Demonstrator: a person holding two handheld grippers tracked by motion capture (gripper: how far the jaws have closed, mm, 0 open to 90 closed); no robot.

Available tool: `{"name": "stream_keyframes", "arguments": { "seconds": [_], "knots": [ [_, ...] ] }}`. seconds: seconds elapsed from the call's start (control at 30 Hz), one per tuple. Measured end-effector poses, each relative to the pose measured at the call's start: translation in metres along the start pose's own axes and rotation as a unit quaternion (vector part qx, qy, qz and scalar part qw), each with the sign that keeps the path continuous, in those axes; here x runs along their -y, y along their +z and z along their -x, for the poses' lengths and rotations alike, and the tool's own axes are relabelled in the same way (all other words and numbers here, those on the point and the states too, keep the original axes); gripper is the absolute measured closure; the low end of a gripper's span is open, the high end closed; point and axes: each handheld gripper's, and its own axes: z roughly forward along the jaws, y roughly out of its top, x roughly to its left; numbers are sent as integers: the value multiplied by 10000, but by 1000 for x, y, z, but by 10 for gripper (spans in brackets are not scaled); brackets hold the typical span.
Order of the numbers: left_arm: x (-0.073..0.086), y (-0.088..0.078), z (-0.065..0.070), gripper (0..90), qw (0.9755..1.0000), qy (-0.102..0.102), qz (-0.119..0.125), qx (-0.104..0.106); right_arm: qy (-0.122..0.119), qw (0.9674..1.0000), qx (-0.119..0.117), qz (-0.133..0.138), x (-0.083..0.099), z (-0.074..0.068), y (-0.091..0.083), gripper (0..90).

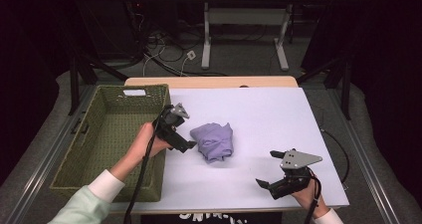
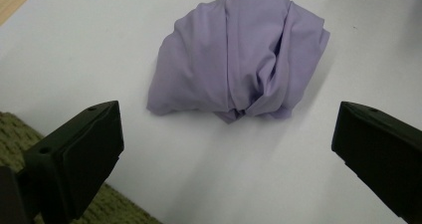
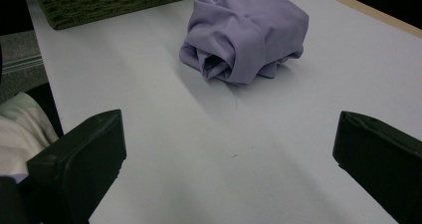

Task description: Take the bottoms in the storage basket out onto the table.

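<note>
Left claw (image 1: 180, 129) hovers over white table (image 1: 268, 114), beside green basket (image 1: 107, 134).

Both grippers are chunky black plastic, blocky jaws with tiny screw holes near the tips. right gripper (image 1: 269, 169) wears a grey three-cornered plate, left gripper (image 1: 184, 129) too. Black cables trail toward 6 o'clock; sleeves pale mint with white cuffs

Between the right gripper (image 3: 229, 169)'s wide-apart black jaws, a crumpled lilac cloth (image 3: 246, 32) lies at the upper centre on the white table (image 3: 199, 149), a green woven basket (image 3: 109, 0) at upper left.
</note>
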Motion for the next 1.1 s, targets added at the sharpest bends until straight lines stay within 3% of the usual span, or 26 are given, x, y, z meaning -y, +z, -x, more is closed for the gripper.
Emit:
{"name": "stream_keyframes", "arguments": {
  "seconds": [1.1],
  "knots": [
    [49, -48, -11, 0, 9974, -488, 338, -419, -9, 10000, 7, -8, -1, -1, 0, 0]
  ]
}}
